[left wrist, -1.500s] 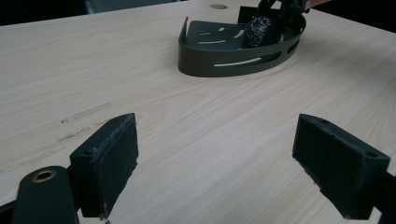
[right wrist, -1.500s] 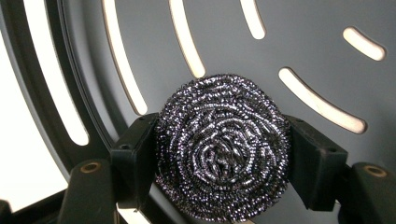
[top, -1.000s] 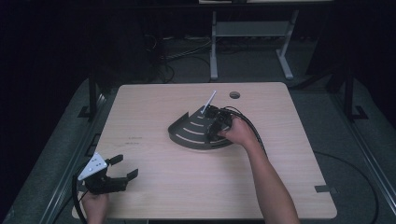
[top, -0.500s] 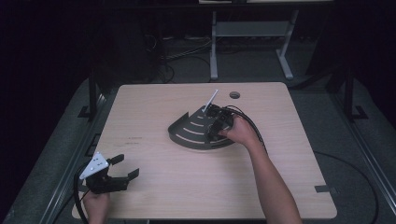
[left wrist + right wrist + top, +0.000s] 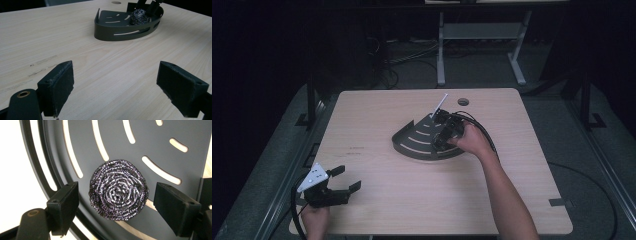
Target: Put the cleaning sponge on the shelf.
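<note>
A round steel-wool scourer (image 5: 118, 192) lies on the slotted floor of a dark quarter-round tray (image 5: 160, 150) in the right gripper view. My right gripper (image 5: 120, 206) stands open above it, one pad on each side, with a gap between each pad and the scourer. In the high view the tray (image 5: 412, 145) sits mid-table and the right gripper (image 5: 443, 132) hovers over its right part. My left gripper (image 5: 346, 178) rests open and empty near the front left corner. From there the tray (image 5: 117, 33), the scourer (image 5: 139, 17) and the right gripper (image 5: 147, 5) show far off.
The wooden table (image 5: 377, 115) has a small round hole (image 5: 463, 101) near its far edge. A white metal stand (image 5: 482, 45) and cables lie on the dark floor beyond. Bare wood stretches between the left gripper and the tray.
</note>
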`<state>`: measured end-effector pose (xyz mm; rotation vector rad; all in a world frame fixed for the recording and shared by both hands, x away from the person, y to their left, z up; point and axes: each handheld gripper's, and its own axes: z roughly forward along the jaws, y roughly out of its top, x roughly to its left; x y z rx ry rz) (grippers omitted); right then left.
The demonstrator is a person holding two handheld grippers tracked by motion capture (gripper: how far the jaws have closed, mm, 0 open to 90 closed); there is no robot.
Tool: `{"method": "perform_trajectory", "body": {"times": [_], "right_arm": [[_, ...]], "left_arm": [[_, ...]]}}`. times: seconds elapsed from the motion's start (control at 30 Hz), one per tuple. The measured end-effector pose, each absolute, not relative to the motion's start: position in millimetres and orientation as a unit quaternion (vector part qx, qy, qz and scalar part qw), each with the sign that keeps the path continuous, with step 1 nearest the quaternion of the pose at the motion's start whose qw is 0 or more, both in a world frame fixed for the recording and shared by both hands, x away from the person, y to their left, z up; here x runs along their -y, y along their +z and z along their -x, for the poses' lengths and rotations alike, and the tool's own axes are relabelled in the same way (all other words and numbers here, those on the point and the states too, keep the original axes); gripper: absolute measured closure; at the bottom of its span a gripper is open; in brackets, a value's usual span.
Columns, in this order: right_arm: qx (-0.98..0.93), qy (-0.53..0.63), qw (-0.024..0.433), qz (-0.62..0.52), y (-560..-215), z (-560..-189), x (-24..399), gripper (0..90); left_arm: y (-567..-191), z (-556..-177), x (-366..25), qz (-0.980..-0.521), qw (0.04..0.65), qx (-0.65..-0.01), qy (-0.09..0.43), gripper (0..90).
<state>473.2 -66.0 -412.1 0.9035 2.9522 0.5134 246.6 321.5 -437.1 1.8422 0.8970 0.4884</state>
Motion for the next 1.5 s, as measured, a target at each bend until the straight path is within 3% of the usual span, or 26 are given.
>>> {"method": "perform_trajectory", "body": {"times": [1.5], "right_arm": [[-0.94,0.188,0.019,-0.285,-390,-432,102,19.4]], "left_arm": [[-438,-247,-315,-0.765,0.493,-0.364,0.197,13.7]]}}
